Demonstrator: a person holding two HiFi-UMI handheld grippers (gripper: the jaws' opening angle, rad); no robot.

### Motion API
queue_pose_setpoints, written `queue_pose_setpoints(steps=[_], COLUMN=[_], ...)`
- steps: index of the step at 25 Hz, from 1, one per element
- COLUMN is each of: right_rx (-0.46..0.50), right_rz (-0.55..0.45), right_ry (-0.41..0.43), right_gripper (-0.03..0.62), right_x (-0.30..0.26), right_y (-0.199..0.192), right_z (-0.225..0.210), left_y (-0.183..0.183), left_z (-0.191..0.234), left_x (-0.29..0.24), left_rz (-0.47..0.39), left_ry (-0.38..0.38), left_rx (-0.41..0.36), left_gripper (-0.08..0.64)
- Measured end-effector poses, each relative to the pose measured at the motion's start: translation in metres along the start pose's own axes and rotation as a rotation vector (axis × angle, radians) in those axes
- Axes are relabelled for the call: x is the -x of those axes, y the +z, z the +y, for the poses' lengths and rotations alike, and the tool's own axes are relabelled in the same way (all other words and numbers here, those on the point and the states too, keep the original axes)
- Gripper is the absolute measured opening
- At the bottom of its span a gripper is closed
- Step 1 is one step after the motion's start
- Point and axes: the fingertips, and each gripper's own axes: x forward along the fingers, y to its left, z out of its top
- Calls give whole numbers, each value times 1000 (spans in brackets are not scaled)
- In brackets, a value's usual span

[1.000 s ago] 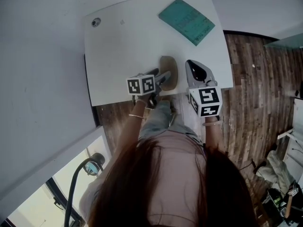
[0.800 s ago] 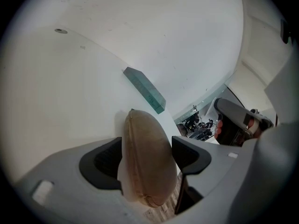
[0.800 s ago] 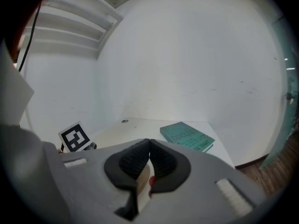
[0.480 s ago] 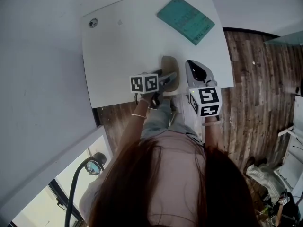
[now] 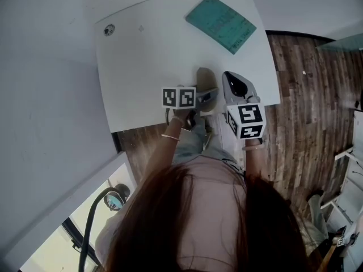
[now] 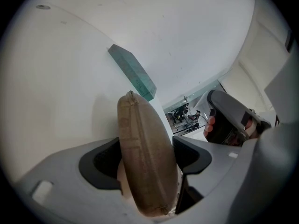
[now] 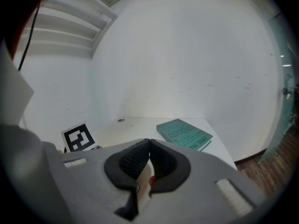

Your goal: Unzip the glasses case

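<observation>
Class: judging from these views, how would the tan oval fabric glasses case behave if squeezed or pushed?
The tan oval fabric glasses case holds a bulging shape, so probably stiff, not floppy. Its textured cover likely resists slipping. On the smooth white table it may slide when pushed.

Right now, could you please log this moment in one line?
left gripper: jaws have just been opening, glasses case between them, unclamped | right gripper: shut, beside case

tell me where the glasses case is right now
In the head view the glasses case lies by the table's near edge, right of centre, between the left gripper's jaws, which have just been opening, the teal book beyond it.
</observation>
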Motion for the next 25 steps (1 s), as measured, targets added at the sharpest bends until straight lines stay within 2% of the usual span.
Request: queue_pose_setpoints(steps=[10, 25], right_rx=[-18, -74], right_rz=[7, -51], right_ry=[-28, -14], right_gripper=[3, 3], right_x=[-5, -7], right_y=[-1, 20], right_z=[-3, 10], left_y=[-3, 27], left_z=[-3, -6], left_x=[-3, 38], left_rz=[65, 125], left_ry=[-16, 21], left_rx=[-17, -266], left_gripper=[316, 310])
